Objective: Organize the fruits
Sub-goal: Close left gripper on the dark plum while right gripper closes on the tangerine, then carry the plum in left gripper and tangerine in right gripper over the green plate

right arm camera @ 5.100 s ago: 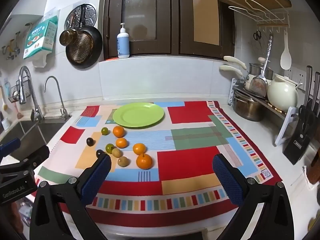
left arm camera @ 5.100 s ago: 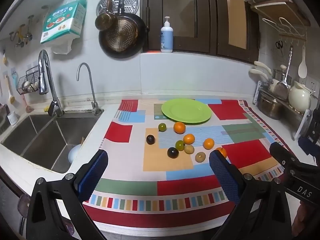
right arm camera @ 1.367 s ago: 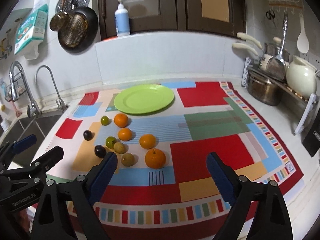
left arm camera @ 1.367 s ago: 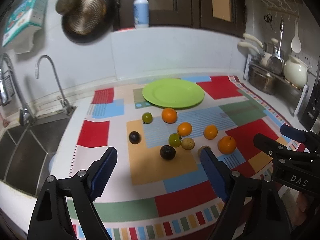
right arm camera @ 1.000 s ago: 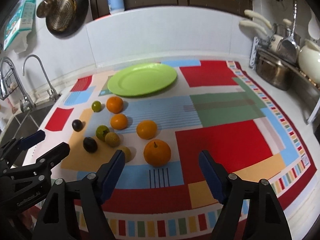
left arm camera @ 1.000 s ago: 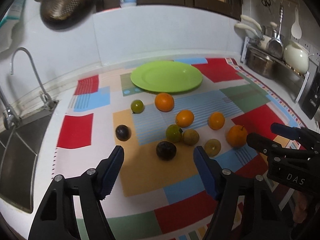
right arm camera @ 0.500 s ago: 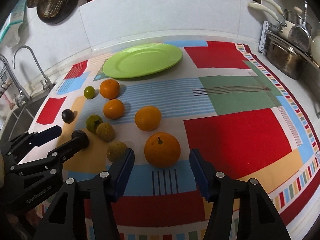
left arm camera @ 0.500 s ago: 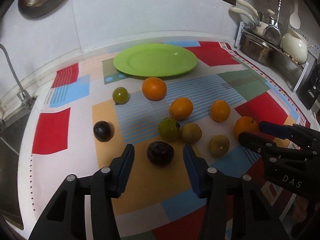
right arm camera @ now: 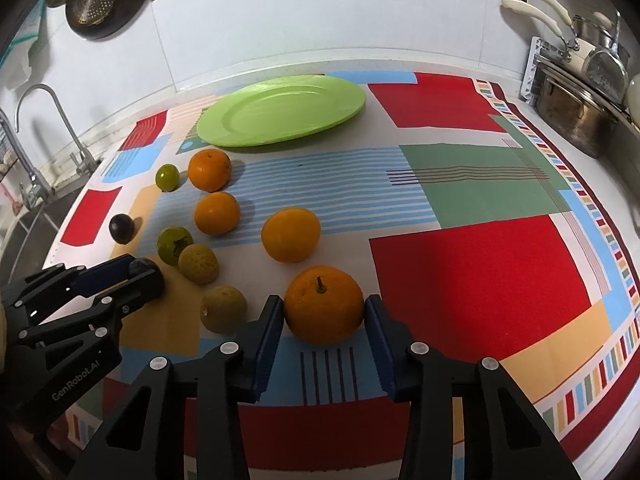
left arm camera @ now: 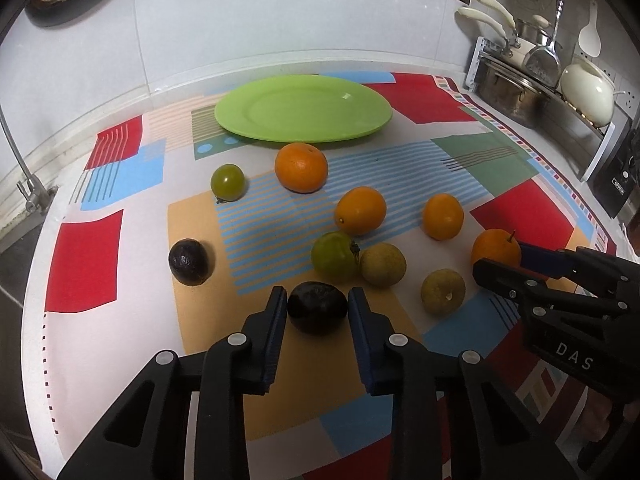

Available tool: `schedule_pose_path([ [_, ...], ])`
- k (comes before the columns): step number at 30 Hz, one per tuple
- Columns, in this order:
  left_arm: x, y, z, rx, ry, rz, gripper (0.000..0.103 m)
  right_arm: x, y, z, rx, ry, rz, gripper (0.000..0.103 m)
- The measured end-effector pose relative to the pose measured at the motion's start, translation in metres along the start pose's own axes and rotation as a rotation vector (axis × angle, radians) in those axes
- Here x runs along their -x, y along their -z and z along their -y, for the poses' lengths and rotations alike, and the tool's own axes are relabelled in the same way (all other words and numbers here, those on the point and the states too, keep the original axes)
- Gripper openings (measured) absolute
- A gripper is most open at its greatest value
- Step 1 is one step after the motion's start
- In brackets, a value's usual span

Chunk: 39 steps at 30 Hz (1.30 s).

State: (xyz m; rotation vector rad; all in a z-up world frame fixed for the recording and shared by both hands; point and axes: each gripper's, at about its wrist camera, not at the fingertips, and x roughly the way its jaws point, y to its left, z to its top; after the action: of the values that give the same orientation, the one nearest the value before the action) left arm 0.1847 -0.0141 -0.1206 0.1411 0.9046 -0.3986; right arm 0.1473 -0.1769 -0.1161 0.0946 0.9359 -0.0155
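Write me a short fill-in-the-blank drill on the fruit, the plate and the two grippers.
1. The left gripper brackets a ____ fruit.
2. The right gripper brackets the orange that has a ____ on top.
3. The number of fruits lying on the green plate is ____.
4. The fruit all lies on a patterned ____.

Missing words: dark; stem; zero; cloth

Glossy plastic plate [left arm camera: 303, 108] (smooth) on matt cloth mat [left arm camera: 520, 208].

Home kitchen; curved chrome sink tap [right arm camera: 60, 120] at left; steel pot [left arm camera: 508, 92] and cream kettle [left arm camera: 586, 94] on rack; dark hanging pan [right arm camera: 100, 0] on white tiled wall.
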Motion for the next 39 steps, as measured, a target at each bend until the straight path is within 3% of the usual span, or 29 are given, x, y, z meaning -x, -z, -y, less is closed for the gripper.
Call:
schedule_pose_path([
  [16,0.026,-0.004,0.003,-0.025,0.007,0.038,0.031,0.020,-0.005,-0.009,0.024,-0.010,0.048,0.042],
  [30,0.067,-0.032,-0.004,-0.073,0.007,0.156,0.031,0.054,-0.025,-0.029,0.055,-0.059,0.134,0.042],
  [39,0.081,-0.051,-0.014,-0.111,0.040,0.217,0.031,0.068,-0.048,-0.042,0.063,-0.027,0.208,0.042],
])
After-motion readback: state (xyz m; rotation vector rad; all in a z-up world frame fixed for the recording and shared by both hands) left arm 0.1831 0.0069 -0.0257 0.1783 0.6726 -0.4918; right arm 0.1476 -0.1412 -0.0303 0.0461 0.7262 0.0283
